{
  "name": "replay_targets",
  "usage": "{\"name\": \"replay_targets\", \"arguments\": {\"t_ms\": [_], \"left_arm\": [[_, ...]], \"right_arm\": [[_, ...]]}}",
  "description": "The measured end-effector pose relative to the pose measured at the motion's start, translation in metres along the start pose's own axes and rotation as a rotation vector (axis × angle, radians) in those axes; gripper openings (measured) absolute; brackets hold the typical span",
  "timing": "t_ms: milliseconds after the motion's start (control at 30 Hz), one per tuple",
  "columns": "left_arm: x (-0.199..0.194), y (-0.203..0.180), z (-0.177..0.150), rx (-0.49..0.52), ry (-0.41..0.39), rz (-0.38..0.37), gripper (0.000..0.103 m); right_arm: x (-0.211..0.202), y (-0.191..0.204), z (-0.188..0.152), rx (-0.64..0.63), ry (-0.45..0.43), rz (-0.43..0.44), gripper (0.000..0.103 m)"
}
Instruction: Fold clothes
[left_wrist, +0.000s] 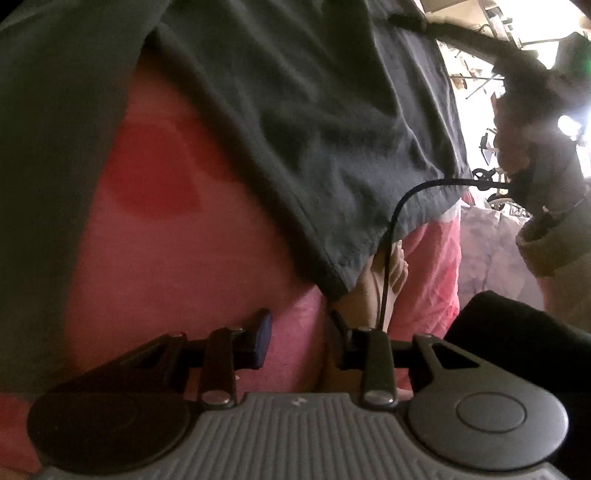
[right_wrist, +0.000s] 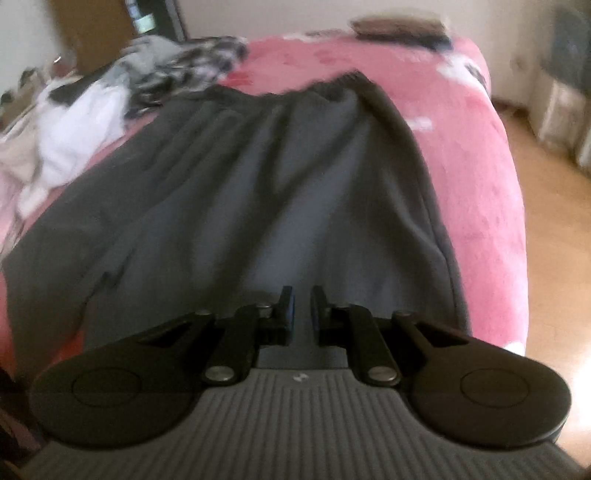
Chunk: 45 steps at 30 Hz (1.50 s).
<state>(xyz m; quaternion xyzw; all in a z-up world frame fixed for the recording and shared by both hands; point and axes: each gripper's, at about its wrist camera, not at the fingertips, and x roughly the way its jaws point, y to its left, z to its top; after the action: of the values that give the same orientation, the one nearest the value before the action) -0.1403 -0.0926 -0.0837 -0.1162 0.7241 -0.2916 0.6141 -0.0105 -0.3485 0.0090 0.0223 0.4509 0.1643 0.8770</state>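
A dark grey garment (right_wrist: 258, 184) with an elastic waistband at its far end lies lengthwise on the pink bedspread (right_wrist: 461, 129). My right gripper (right_wrist: 303, 314) is shut on its near edge, and the folds run toward the fingers. In the left wrist view the same garment (left_wrist: 295, 110) hangs raised across the top, its hem drooping to the pink bedspread (left_wrist: 166, 258). My left gripper (left_wrist: 301, 328) is open just below that hem, with only bedspread between its fingers. At the upper right is a blurred hand (left_wrist: 517, 122) of the person.
A heap of white, grey and patterned clothes (right_wrist: 110, 92) lies at the bed's far left, and a dark folded item (right_wrist: 399, 27) at its far end. Wooden floor (right_wrist: 554, 221) runs along the right. A black cable (left_wrist: 395, 221) crosses bare skin (left_wrist: 369, 280) beneath the hem.
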Motion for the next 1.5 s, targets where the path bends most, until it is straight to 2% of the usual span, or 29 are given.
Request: {"name": "replay_targets", "arguments": {"t_ms": [67, 167, 267, 333, 367, 433, 500, 633, 733, 833, 900, 1000, 1067, 1133, 1267, 1433, 1500], "left_arm": [[0.002, 0.000, -0.002, -0.011, -0.003, -0.010, 0.034], [0.005, 0.002, 0.002, -0.020, 0.005, -0.024, 0.035], [0.007, 0.000, 0.008, -0.012, 0.024, -0.029, 0.037], [0.005, -0.003, 0.012, -0.001, 0.021, -0.031, 0.044], [0.002, -0.005, 0.012, 0.018, 0.013, -0.016, 0.045], [-0.005, -0.011, 0.012, 0.063, -0.007, 0.019, 0.052], [-0.013, -0.016, 0.013, 0.107, -0.027, 0.054, 0.056], [-0.047, -0.007, 0.005, 0.106, -0.090, 0.072, 0.059], [-0.073, 0.002, 0.002, 0.074, -0.145, 0.055, 0.062], [-0.097, 0.011, -0.003, 0.069, -0.200, 0.050, 0.064], [-0.116, 0.021, -0.004, 0.064, -0.222, 0.046, 0.065], [-0.133, 0.033, 0.003, 0.040, -0.256, 0.075, 0.065], [-0.146, 0.044, 0.006, 0.013, -0.287, 0.087, 0.065], [-0.152, 0.053, 0.011, -0.027, -0.323, 0.083, 0.065], [-0.158, 0.074, 0.019, -0.099, -0.382, 0.071, 0.065], [-0.166, 0.100, 0.021, -0.151, -0.475, 0.137, 0.064], [-0.174, 0.109, 0.018, -0.158, -0.539, 0.184, 0.064]], "right_arm": [[0.001, -0.016, -0.017, 0.029, 0.033, -0.034, 0.008], [-0.033, -0.046, -0.063, 0.146, 0.030, -0.035, 0.008], [-0.068, -0.062, -0.097, 0.196, 0.079, -0.109, 0.010], [-0.087, -0.065, -0.103, 0.206, 0.123, -0.183, 0.012], [-0.094, -0.065, -0.102, 0.209, 0.117, -0.197, 0.013], [-0.108, -0.059, -0.089, 0.211, 0.063, -0.178, 0.013], [-0.113, -0.045, -0.062, 0.187, -0.002, -0.126, 0.016], [-0.111, -0.007, 0.001, 0.093, -0.111, 0.008, 0.024], [-0.101, 0.023, 0.052, 0.025, -0.157, 0.138, 0.028], [-0.085, 0.049, 0.098, 0.002, -0.159, 0.236, 0.038], [-0.071, 0.062, 0.124, 0.004, -0.132, 0.286, 0.043], [-0.041, 0.092, 0.161, 0.000, -0.044, 0.339, 0.045], [-0.022, 0.116, 0.177, -0.025, 0.006, 0.333, 0.048], [0.001, 0.141, 0.189, -0.046, 0.059, 0.324, 0.055], [0.042, 0.170, 0.188, -0.015, 0.126, 0.304, 0.057], [0.093, 0.186, 0.177, 0.074, 0.213, 0.330, 0.057], [0.109, 0.187, 0.175, 0.116, 0.246, 0.341, 0.057]]}}
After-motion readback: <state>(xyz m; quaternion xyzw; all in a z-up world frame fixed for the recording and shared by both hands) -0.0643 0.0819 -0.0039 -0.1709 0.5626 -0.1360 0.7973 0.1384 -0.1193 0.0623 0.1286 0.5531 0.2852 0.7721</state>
